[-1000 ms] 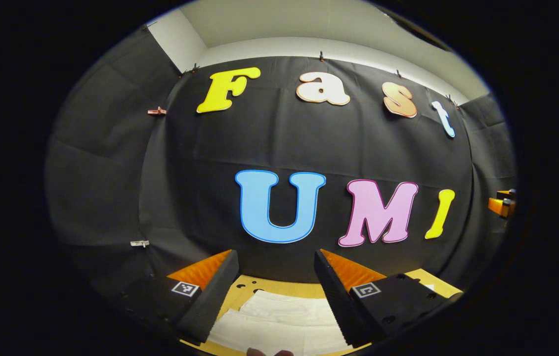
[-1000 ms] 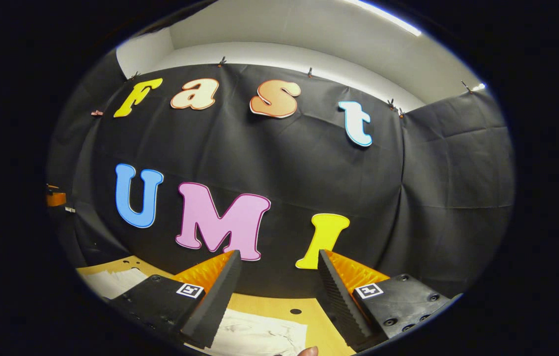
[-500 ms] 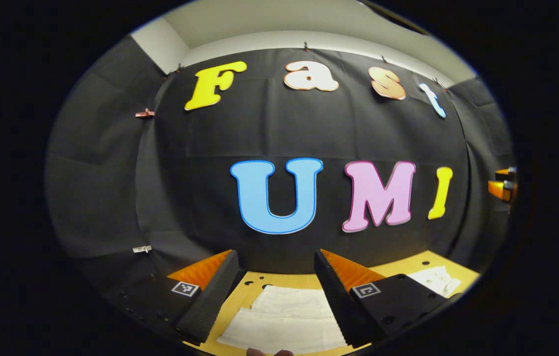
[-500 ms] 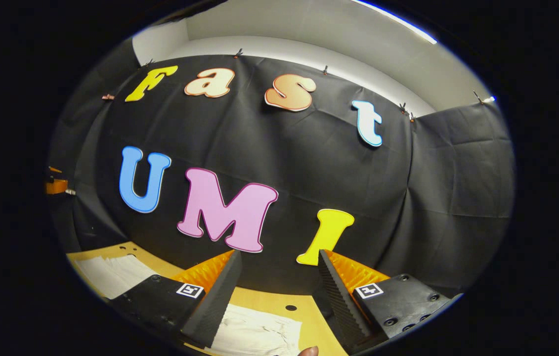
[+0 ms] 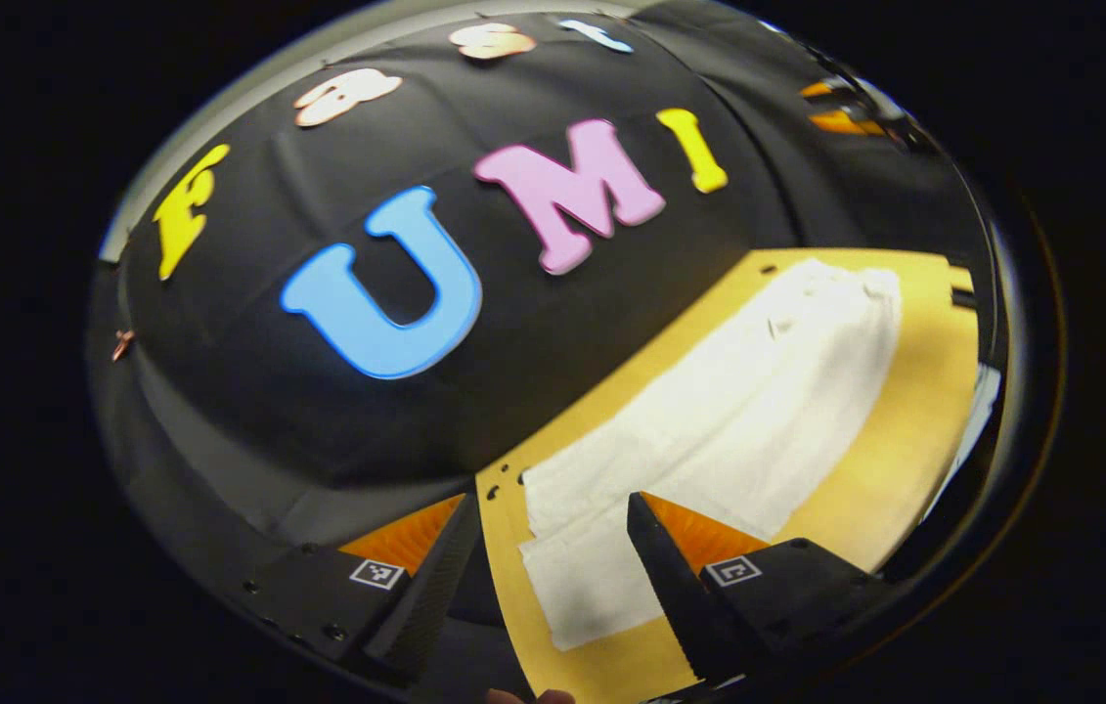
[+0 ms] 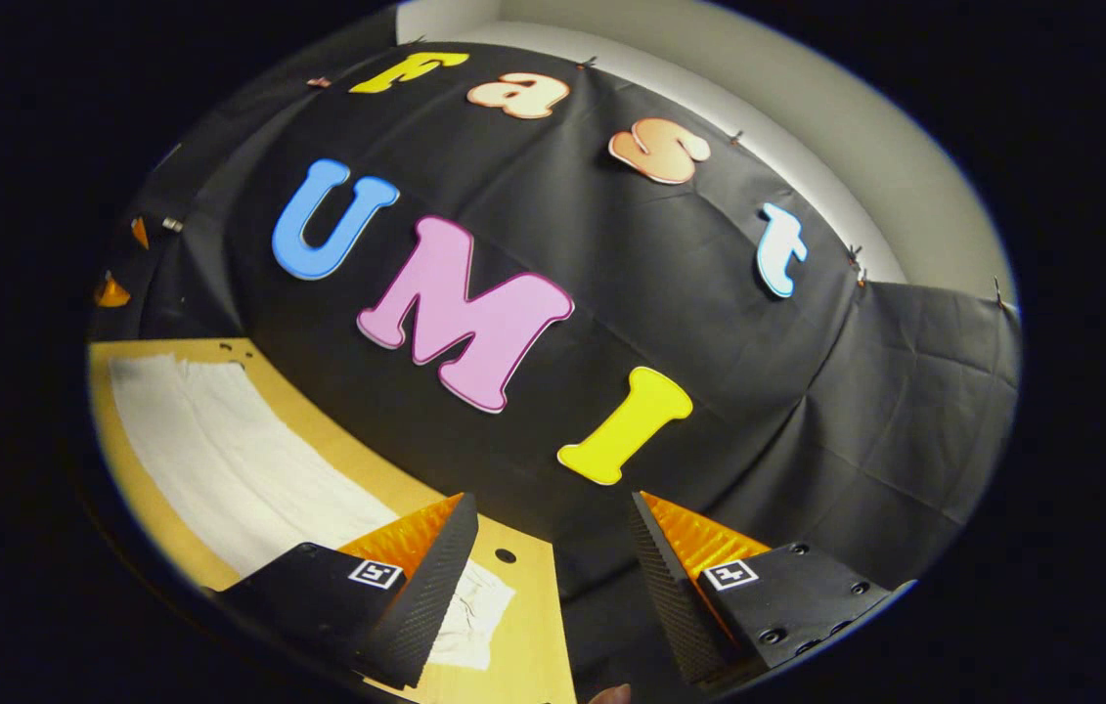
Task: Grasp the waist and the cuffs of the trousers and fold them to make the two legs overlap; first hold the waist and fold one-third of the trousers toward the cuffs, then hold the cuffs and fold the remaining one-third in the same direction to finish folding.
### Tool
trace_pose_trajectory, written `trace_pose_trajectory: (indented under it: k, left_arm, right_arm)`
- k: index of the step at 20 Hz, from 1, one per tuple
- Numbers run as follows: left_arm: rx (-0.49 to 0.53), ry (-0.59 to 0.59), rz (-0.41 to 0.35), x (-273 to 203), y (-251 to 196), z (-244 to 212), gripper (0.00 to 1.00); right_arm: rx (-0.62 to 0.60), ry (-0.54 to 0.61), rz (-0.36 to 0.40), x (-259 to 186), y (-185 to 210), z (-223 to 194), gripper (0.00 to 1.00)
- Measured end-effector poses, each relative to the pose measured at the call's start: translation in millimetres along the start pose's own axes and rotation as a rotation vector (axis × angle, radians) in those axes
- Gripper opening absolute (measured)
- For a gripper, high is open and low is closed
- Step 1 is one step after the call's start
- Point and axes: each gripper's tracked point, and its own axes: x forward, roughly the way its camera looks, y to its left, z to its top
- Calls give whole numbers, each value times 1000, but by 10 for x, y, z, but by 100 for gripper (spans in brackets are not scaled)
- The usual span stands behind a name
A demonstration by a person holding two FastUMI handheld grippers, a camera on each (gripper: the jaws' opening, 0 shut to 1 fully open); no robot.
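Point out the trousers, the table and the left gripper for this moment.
trousers [image 5: 709, 430]: left gripper view, middle of the white cloth.
table [image 5: 895, 469]: left gripper view, bare wooden top beside the trousers.
left gripper [image 5: 548, 557]: left gripper view, midway between its open fingertips.

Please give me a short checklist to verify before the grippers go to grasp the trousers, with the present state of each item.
1. White cloth trousers lie flat on the yellow wooden table: ok.
2. Left gripper jaws open, empty: ok.
3. Right gripper jaws open, empty: ok.
4. Left gripper is near one end of the trousers: ok.
5. Which end is waist, which cuffs: cannot tell.
6. Trousers already folded lengthwise, legs overlapping: cannot tell.
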Motion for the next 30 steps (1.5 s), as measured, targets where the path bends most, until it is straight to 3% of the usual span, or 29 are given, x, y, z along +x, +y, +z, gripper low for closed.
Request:
trace_pose_trajectory:
  k: [3, 9, 13, 17, 22, 29, 30]
  left_arm:
    - [75, 95, -78, 185, -226, -557, 95]
    - [328, 291, -195, 451, -387, -1715, 96]
    - [478, 357, -284, 634, -422, -2172, 96]
    - [543, 406, -358, 801, -407, -2441, 96]
    - [605, 452, -426, 982, -434, -2670, 96]
    - [668, 495, -408, 1415, -227, -2731, 85]
    - [675, 519, -397, 1467, -190, -2773, 78]
  right_arm:
    - [-80, 48, 50, -68, 151, -314, 95]
    - [-253, 176, 170, -226, 477, -1138, 94]
    - [-326, 256, 226, -290, 600, -1623, 95]
    - [-382, 320, 278, -322, 682, -1991, 95]
    - [-387, 373, 291, -388, 664, -2242, 95]
    - [-419, 399, 330, -289, 752, -2457, 95]
    - [-428, 397, 339, -250, 771, -2487, 95]
